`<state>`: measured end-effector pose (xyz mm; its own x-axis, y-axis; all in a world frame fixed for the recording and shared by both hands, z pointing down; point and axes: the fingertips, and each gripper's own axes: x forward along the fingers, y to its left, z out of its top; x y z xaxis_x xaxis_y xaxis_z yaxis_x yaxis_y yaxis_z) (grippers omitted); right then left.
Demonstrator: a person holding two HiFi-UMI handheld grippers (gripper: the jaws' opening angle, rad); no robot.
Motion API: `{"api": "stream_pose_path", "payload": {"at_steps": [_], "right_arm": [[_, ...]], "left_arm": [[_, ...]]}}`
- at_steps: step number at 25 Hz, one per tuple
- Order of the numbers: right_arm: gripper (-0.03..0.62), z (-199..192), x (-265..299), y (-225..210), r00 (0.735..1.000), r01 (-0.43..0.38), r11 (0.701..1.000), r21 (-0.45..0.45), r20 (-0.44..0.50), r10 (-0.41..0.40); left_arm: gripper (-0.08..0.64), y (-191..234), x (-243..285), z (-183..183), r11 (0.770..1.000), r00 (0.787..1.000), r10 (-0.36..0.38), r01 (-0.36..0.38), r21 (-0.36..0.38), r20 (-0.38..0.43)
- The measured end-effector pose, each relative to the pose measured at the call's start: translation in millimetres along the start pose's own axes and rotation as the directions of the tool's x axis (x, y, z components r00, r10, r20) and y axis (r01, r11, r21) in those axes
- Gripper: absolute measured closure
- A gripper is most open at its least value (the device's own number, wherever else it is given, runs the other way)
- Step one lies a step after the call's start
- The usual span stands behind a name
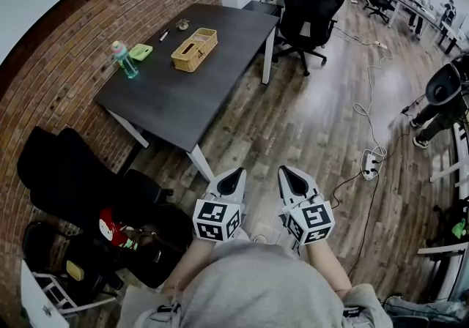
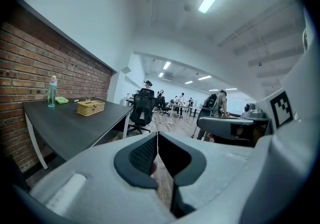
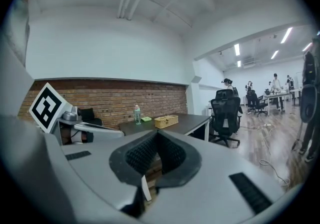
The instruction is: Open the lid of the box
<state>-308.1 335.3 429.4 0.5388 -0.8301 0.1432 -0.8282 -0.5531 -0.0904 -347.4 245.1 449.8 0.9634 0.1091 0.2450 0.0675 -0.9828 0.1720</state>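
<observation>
A woven wicker box (image 1: 194, 49) with its lid down rests on the dark table (image 1: 183, 92), far ahead of me; it also shows small in the left gripper view (image 2: 90, 107) and in the right gripper view (image 3: 166, 121). My left gripper (image 1: 236, 173) and right gripper (image 1: 287, 171) are held side by side close to my body, over the wooden floor, well short of the table. Both are shut with nothing between their jaws. The tips of each pair meet in the left gripper view (image 2: 157, 134) and the right gripper view (image 3: 157, 134).
A clear bottle with a pink cap (image 1: 124, 60), a green case (image 1: 141, 51) and a pen lie on the table near the brick wall. A black office chair (image 1: 309, 10) stands beyond the table. Black bags (image 1: 73, 173) sit at my left. A cable and power strip (image 1: 370, 162) cross the floor at right.
</observation>
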Motion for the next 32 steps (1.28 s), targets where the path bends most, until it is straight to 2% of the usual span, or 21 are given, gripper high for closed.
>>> {"api": "stream_pose_path", "payload": {"at_steps": [4,18,32], "right_arm": [[0.591,-4,-7,-4,1.0,-0.001,1.0,0.031,0.001,0.001],[0.589,-18,-17,-16,0.999,-0.021,0.999,0.029,-0.028,0.021],[0.566,-27,22,-50,0.998,-0.019,0.998,0.059,-0.062,0.023]], "left_arm": [[0.54,-8,-1,-4,1.0,1.0,0.0,0.0,-0.002,-0.004],[0.54,-22,1,-13,1.0,1.0,0.01,-0.01,-0.022,-0.017],[0.537,-1,49,-11,0.999,0.999,-0.019,0.018,-0.042,-0.031]]}}
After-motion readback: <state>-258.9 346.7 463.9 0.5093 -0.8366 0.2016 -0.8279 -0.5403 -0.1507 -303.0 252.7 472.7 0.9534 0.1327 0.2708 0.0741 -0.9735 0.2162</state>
